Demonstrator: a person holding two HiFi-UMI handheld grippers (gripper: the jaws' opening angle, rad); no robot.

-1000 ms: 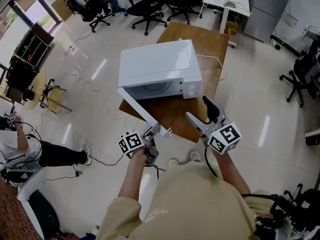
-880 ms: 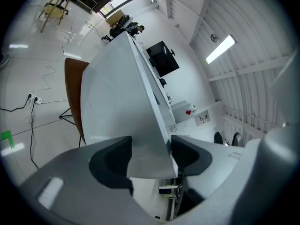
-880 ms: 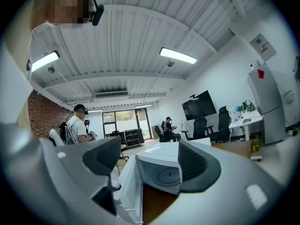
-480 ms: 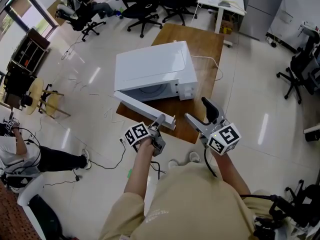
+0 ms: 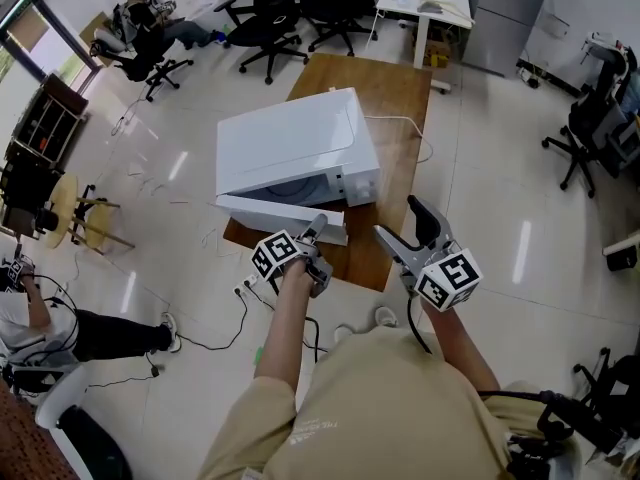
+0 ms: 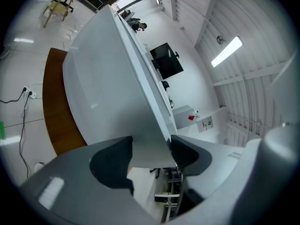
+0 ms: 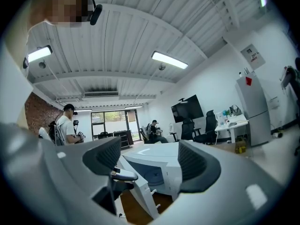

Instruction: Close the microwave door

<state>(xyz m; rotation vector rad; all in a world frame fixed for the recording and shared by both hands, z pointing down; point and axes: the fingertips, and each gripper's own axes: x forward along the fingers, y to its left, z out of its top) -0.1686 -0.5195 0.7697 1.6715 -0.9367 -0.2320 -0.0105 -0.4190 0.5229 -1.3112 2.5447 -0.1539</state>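
A white microwave [image 5: 295, 148] stands on a brown wooden table [image 5: 395, 98]. Its door [image 5: 285, 215] hangs only a little ajar, close to the front. My left gripper [image 5: 322, 227] is shut on the door's free edge near the handle. In the left gripper view the white door panel [image 6: 112, 93] runs between the two dark pads [image 6: 112, 165], and the gripper [image 6: 151, 151] is clamped on it. My right gripper [image 5: 405, 226] hovers open and empty over the table's near right corner. In the right gripper view that gripper [image 7: 147, 161] faces the microwave [image 7: 161, 163] and the door [image 7: 140, 193].
Black office chairs [image 5: 270, 23] and a white desk [image 5: 425, 3] stand beyond the table. A power strip and cables [image 5: 245, 293] lie on the floor at the left. People sit at the far left [image 5: 25, 308] and far back [image 5: 145, 13].
The door has swung from wide open to nearly closed. My left gripper moved with it to the right, toward the microwave front. The right gripper barely shifted.
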